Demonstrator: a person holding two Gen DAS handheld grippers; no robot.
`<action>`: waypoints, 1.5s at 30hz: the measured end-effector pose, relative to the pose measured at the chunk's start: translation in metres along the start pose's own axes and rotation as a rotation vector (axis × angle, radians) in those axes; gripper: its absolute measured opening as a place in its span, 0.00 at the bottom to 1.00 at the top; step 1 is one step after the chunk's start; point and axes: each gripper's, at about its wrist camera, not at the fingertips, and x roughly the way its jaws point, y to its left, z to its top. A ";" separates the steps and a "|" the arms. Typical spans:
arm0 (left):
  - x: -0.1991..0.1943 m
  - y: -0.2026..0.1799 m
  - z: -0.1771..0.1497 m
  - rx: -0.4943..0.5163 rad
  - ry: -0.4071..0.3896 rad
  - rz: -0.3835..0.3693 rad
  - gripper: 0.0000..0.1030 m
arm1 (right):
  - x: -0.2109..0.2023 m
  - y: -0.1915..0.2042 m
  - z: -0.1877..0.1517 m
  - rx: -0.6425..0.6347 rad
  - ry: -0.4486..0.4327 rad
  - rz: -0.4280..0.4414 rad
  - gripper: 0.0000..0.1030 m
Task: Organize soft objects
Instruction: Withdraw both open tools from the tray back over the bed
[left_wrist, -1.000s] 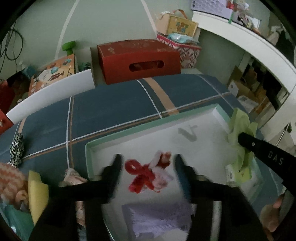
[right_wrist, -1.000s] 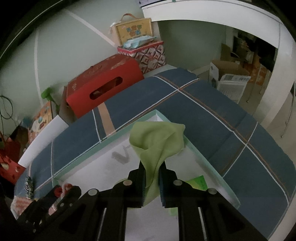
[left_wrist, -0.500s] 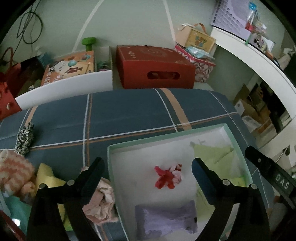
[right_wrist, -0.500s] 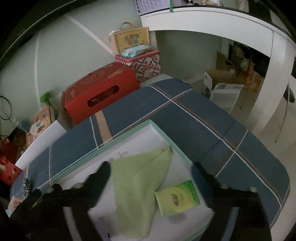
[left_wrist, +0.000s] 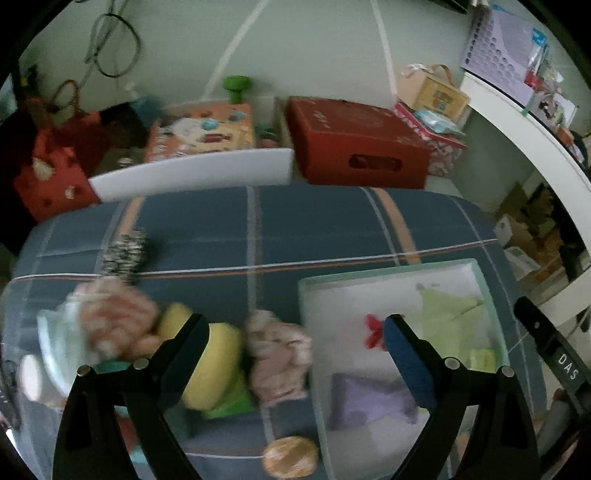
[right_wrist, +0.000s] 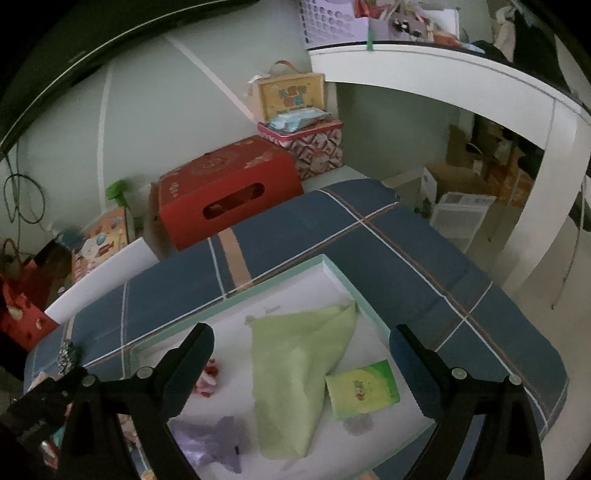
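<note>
Right wrist view looks down into a shallow white tray with a mint-green rim, sitting on a blue plaid-covered bed. The right gripper hangs above it with its jaws spread wide and nothing between them. A light green cloth lies flat in the tray, roughly triangular, its long axis running from the near edge up toward the tray's far right corner, where its tip points. Touching its right side is a small green tissue pack, tilted, near the tray's right rim. A crumpled lilac cloth sits at the near left of the tray, and a small red and pink piece lies left of the green cloth, partly hidden by the left finger.

From the left wrist camera, the left gripper is also wide apart and holds nothing, poised over the tray's left rim. Left of the tray, on the bedcover, a loose heap waits: a pale pink crumpled cloth just beside the rim, a yellow sponge-like piece, an orange-striped soft item, and a black-and-white patterned scrunchie farther back. This view is blurred, so finer detail is unclear. A red cardboard box stands beyond the bed's far edge.
</note>
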 end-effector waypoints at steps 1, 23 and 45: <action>-0.006 0.007 -0.001 -0.008 -0.006 0.015 0.93 | -0.001 0.003 -0.001 -0.008 0.005 0.010 0.95; -0.060 0.150 -0.076 -0.269 0.004 0.220 0.93 | -0.013 0.125 -0.075 -0.335 0.097 0.253 0.95; -0.045 0.178 -0.096 -0.366 0.076 0.142 0.93 | 0.021 0.173 -0.150 -0.543 0.351 0.374 0.94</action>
